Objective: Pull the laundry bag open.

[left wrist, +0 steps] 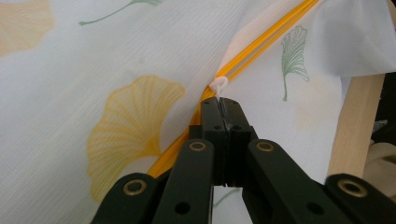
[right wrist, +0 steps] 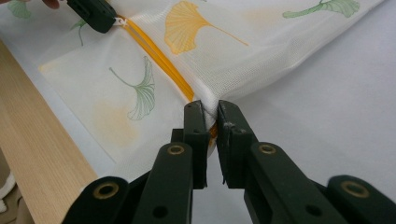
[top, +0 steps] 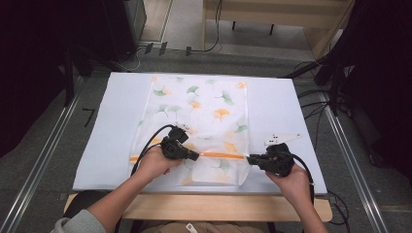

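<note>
A white padded surface (top: pixel 116 121) stands on grey floor, dark cabinets at either side. On it lies a thin mesh bag (top: pixel 199 116) printed with ginkgo leaves, an orange zipper (top: pixel 221 155) running between the tongs. The left tongs (top: pixel 197 156), hand lying flat, are clamped on the white zipper pull (left wrist: pixel 218 85). The right tongs (top: pixel 250 159), held level, pinch the bag's edge at the zipper's end.

The mesh bag (top: pixel 204 111) is white, printed with green and orange ginkgo leaves, and its zipper (top: pixel 221 155) is orange with a white pull tab (left wrist: pixel 218 85). Both claws are black with brass-coloured rivets. The desk (top: pixel 277 102) has a pale bluish-white top and a light wood edge.
</note>
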Demonstrator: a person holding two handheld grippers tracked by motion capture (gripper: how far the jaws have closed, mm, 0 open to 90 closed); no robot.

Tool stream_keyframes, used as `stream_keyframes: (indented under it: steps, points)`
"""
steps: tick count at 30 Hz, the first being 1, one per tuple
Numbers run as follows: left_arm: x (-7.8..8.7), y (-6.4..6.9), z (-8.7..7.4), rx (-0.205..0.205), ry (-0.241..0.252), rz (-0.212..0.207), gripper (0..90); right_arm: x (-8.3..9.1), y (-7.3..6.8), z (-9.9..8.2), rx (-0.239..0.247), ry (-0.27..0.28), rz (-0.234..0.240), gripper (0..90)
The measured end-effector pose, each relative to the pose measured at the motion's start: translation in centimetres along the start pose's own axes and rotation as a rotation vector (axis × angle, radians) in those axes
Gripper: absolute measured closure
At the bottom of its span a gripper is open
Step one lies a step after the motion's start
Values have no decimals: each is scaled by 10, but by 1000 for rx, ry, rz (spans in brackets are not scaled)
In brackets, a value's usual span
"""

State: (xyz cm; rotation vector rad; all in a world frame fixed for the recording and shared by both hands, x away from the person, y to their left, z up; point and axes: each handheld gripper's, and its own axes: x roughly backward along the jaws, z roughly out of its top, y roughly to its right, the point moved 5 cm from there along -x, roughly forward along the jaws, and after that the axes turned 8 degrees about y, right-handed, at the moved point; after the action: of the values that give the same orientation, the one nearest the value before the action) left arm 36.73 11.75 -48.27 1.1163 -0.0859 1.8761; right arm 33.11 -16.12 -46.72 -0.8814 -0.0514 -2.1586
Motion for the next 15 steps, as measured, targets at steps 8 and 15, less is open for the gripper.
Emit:
stream_keyframes:
  steps: [8, 15]
  points:
    - [8, -2, -3, -1, 5, 10, 900, -1, -1, 0, 8, -5, 2, 847]
    - [5, -2, -5, -16, -16, 15, 900, -1, -1, 0, 7, -4, 3, 846]
